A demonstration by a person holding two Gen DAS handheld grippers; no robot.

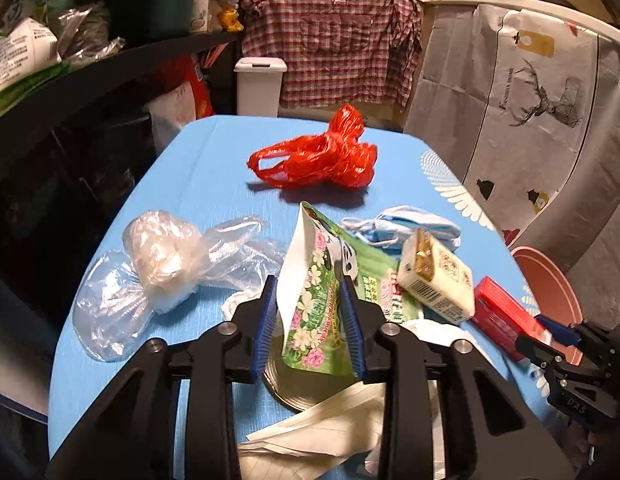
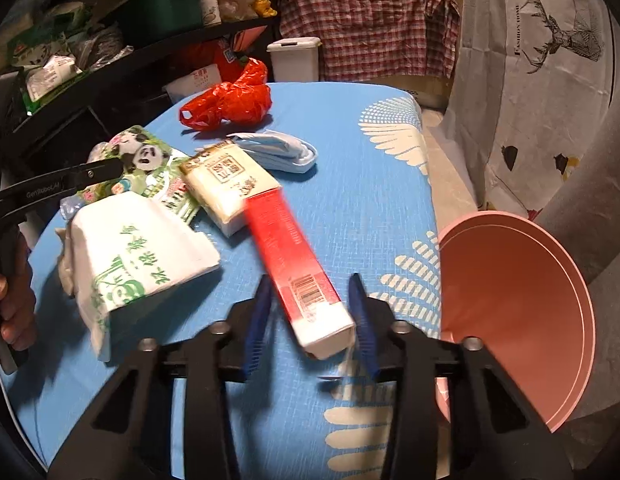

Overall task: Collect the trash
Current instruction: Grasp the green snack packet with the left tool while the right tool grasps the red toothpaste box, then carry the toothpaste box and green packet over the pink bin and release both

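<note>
My left gripper (image 1: 307, 274) is shut on a green panda-print pouch (image 1: 310, 308), which stands upright between the blue pads. In the right wrist view, my right gripper (image 2: 310, 278) holds the white end of a long red and white box (image 2: 285, 248), which lies slantwise between the pads and touches both. The box is blurred. Around them on the blue table (image 1: 213, 168) lie a cream carton (image 1: 438, 280), a blue face mask (image 1: 414, 226), a red plastic bag (image 1: 322, 160), a clear plastic bag (image 1: 161, 260) and a white printed paper bag (image 2: 137, 248).
A pink bin (image 2: 510, 300) stands open just off the table's right edge, beside my right gripper. A white lidded bin (image 1: 259, 88) stands beyond the far edge. Cluttered dark shelves (image 1: 89, 64) run along the left. A person's hand (image 2: 13, 312) grips the left tool.
</note>
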